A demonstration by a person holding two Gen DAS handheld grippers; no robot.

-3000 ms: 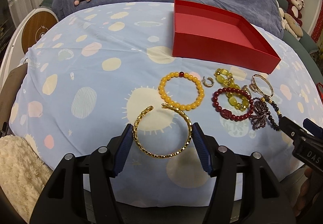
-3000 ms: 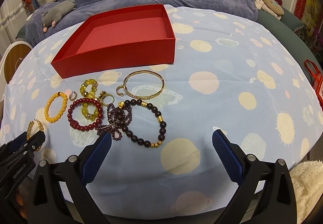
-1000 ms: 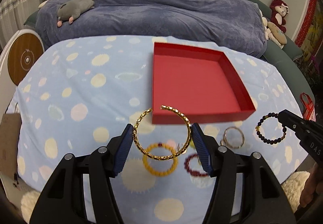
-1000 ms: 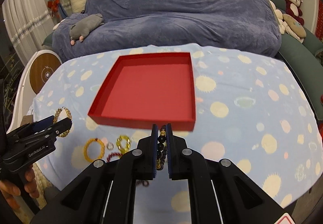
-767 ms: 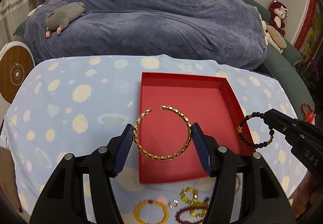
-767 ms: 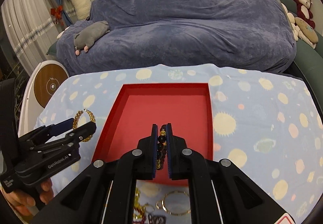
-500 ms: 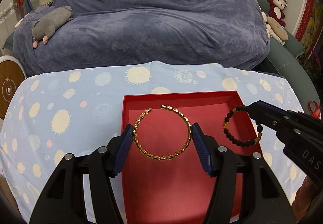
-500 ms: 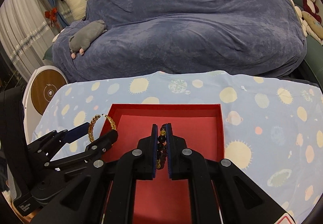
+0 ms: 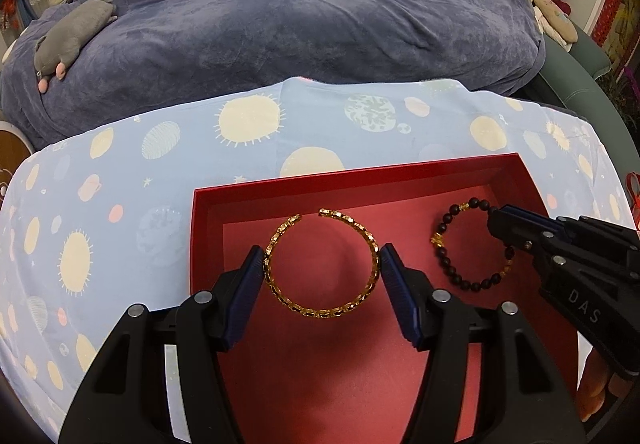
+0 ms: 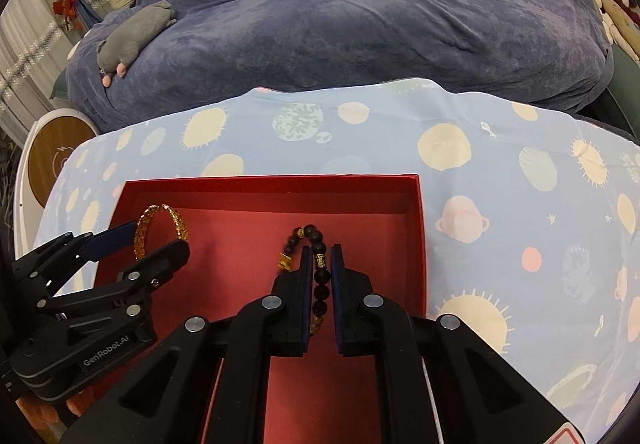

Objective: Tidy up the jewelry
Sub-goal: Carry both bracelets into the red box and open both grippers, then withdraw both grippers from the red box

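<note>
My left gripper (image 9: 322, 268) is shut on a gold chain bangle (image 9: 300, 308), holding it by its two sides over the left half of the red box (image 9: 360, 174). My right gripper (image 10: 321, 264) is shut on a dark bead bracelet (image 10: 320, 278) with gold beads, over the right half of the red box (image 10: 272, 180). In the left wrist view the dark bead bracelet (image 9: 446, 260) hangs from the right gripper (image 9: 500, 226). In the right wrist view the left gripper (image 10: 150, 242) holds the bangle (image 10: 142, 230). The box floor under both is bare.
The box sits on a table with a light blue planet-print cloth (image 9: 248, 124). A sofa under a blue-grey blanket (image 9: 300, 16) stands behind it, with a grey plush toy (image 9: 68, 36) on it. The other jewelry is out of view.
Both grippers have moved forward and down over the box with their pieces still held. The box now fills the lower part of both views.
</note>
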